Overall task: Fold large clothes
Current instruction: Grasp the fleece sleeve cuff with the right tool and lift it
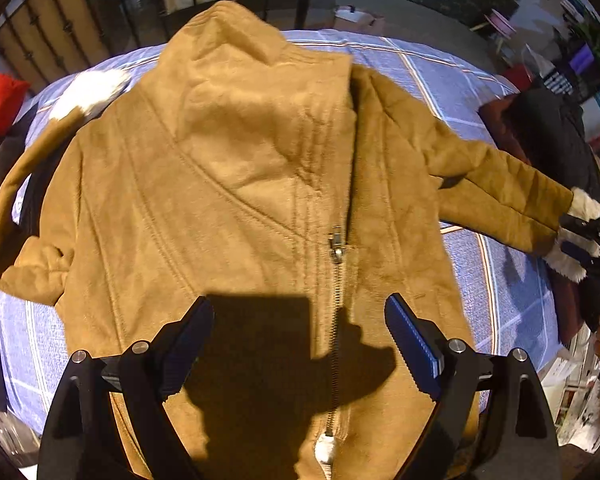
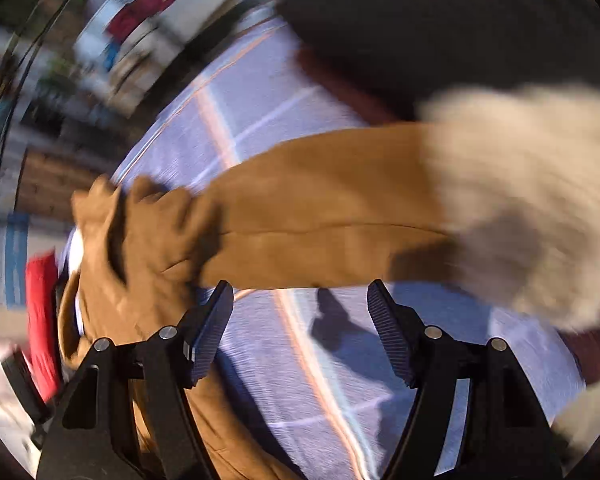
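One tan suede-like jacket [image 1: 236, 200] lies front-up across the middle of the bed [image 1: 500, 280], whose cover is a blue woven plaid with white and orange lines. The jacket has one metal zipper [image 1: 336, 248], closed over its lower half, one wide flap collar, and two sleeves, each ending in a white fleecy cuff. The far cuff [image 1: 90, 92] rests near the bed's far left corner. The near cuff [image 1: 576, 232] sits at the right edge, touching the right gripper [image 1: 592, 236]. In the right wrist view, which is motion-blurred, the right gripper's two ribbed fingers [image 2: 210, 336] stand spread below the sleeve [image 2: 320, 208]. The left gripper [image 1: 300, 344] hovers spread above the jacket's lower front, gripping nothing.
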A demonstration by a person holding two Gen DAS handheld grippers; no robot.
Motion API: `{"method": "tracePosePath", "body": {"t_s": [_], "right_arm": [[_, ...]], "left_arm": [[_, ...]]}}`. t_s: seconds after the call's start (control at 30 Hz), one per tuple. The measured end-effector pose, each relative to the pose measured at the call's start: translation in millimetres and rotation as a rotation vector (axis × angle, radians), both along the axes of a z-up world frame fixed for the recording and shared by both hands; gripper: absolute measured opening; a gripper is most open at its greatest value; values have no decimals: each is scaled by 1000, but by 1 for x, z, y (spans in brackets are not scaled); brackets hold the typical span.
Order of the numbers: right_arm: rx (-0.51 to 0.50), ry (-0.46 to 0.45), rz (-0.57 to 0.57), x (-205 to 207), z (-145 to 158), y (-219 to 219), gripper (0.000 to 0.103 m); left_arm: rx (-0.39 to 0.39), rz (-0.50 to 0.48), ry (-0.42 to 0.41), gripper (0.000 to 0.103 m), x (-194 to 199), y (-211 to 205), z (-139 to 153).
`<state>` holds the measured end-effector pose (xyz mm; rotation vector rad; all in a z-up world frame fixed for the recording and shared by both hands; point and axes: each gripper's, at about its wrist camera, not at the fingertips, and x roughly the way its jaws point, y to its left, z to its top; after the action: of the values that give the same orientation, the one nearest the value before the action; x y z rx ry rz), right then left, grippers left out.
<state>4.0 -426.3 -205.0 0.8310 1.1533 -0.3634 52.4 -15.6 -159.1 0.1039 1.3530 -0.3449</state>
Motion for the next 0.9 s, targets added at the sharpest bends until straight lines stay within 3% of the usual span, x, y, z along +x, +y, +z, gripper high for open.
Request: {"method": "tracePosePath", "body": {"t_s": [0.1, 0.17, 0.23, 0.3, 0.4, 0.47, 0.53, 0.6, 0.7, 0.83, 0.9], "right_arm": [[-104, -34, -115, -40, 22, -25, 70], [-207, -59, -82, -47, 43, -28, 70], [-377, -62, -30, -45, 63, -30, 70], [-485, -55, -5, -39, 67, -39, 70], [-382, 0, 40, -23, 44, -52, 69], [-400, 9, 97, -13, 37, -41, 67], [-443, 67, 121, -7, 31, -33, 31], [-415, 39, 111, -9, 38, -30, 18], [-267, -77, 100, -23, 62, -37, 9], [-347, -247, 78, -37, 148, -47, 8], [-346, -290, 54, -38, 177, -63, 7]], "left_arm": [[-5, -38, -14, 85, -6, -11, 5], [-4, -60, -15, 85, -11, -17, 6], [-1, -77, -14, 85, -15, -21, 6], [-1, -85, -16, 85, -19, -23, 6], [0, -92, -19, 85, -26, -24, 9], [5, -96, -25, 85, -31, -23, 11], [11, -91, -27, 85, -33, -20, 11], [13, -78, -26, 85, -35, -15, 12], [9, -51, -17, 85, -35, -7, 11], [7, -43, -18, 85, -30, -4, 12], [-4, -53, -35, 85, -24, -8, 16]]}}
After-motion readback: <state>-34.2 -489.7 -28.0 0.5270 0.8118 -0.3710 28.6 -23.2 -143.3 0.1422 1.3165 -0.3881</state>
